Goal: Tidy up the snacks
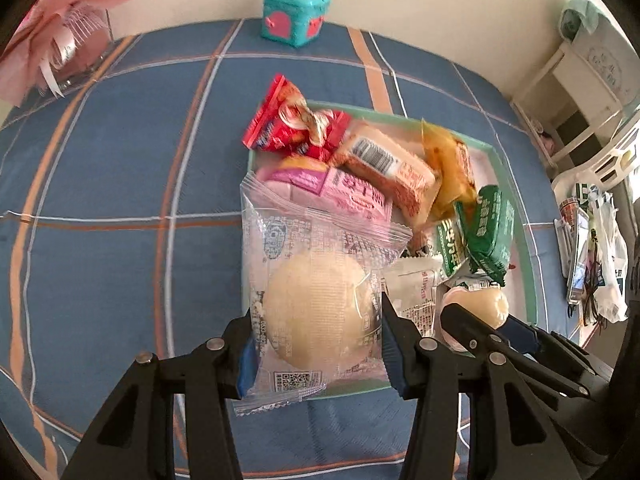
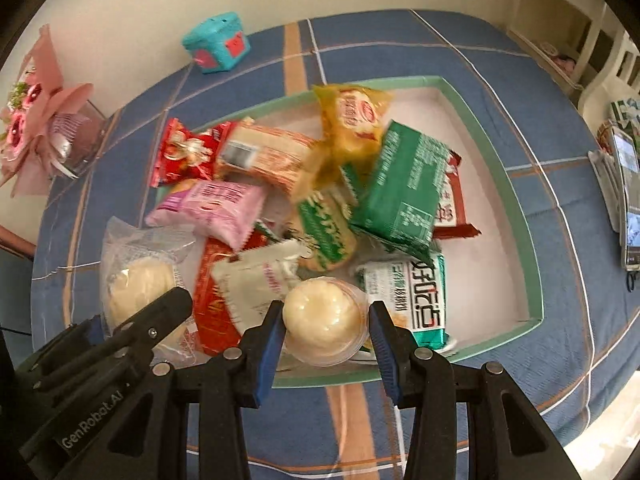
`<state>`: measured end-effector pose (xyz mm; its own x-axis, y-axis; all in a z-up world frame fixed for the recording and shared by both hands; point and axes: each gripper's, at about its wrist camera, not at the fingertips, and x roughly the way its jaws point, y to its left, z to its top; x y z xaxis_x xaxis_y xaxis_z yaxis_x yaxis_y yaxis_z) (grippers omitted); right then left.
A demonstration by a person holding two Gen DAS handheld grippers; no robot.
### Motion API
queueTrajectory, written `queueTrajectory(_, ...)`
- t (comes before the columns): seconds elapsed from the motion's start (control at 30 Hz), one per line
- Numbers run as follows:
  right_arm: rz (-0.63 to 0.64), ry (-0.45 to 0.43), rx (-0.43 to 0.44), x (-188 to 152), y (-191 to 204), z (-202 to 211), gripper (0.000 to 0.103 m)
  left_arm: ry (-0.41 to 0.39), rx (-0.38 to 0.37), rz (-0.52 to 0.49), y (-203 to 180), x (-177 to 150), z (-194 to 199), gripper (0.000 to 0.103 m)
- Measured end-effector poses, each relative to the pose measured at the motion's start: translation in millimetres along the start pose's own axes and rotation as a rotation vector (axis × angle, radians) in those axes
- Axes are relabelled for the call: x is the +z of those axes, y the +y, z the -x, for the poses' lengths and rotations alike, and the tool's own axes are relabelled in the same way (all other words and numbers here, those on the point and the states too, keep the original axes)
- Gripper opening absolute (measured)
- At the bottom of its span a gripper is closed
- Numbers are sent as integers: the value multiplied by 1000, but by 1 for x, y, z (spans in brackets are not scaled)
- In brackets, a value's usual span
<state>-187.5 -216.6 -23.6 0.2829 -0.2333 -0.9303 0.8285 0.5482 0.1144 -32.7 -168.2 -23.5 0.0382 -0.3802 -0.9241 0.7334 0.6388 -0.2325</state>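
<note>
- Left gripper: jaws clamped on a clear bag w/ a pale round bun, held over the near left corner of the tray.
- Right gripper: jaws clamped on a small clear cup w/ a pale ball-shaped snack, just above the tray's near edge.
- Tray: green-rimmed, on a blue plaid cloth; piled w/ red, pink, orange, yellow & green packets.
- Teal box: at the cloth's far edge, well apart from the tray.

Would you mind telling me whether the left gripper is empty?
No, the left gripper is clamped on a clear-wrapped round bun, held over the tray's near corner.
</note>
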Motion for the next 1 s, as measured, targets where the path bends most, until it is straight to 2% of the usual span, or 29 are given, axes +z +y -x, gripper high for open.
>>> queueTrajectory(0.33,14,24,-20,-4,0,-10,46,41,12,12,-1,-1,-18,54)
queueTrajectory(0.43,5,27,-20,-2,1,-11,47,30,22,8,-2,-2,-12,62)
queueTrajectory(0.63,17,31,-20,-4,1,-9,47,10,34,18,2,-4,0,68)
queueTrajectory(0.7,21,20,-19,-5,3,-7,51,-8,51,13,4,-7,9,72)
queueTrajectory(0.77,28,9,-19,-8,5,-5,63,-42,77,5,7,-10,19,76)
queueTrajectory(0.83,37,-4,-21,-12,8,0,70,-79,106,5,14,-15,33,87)
queueTrajectory(1.0,65,-25,-13,-25,13,5,85,-134,173,17,30,-29,54,101)
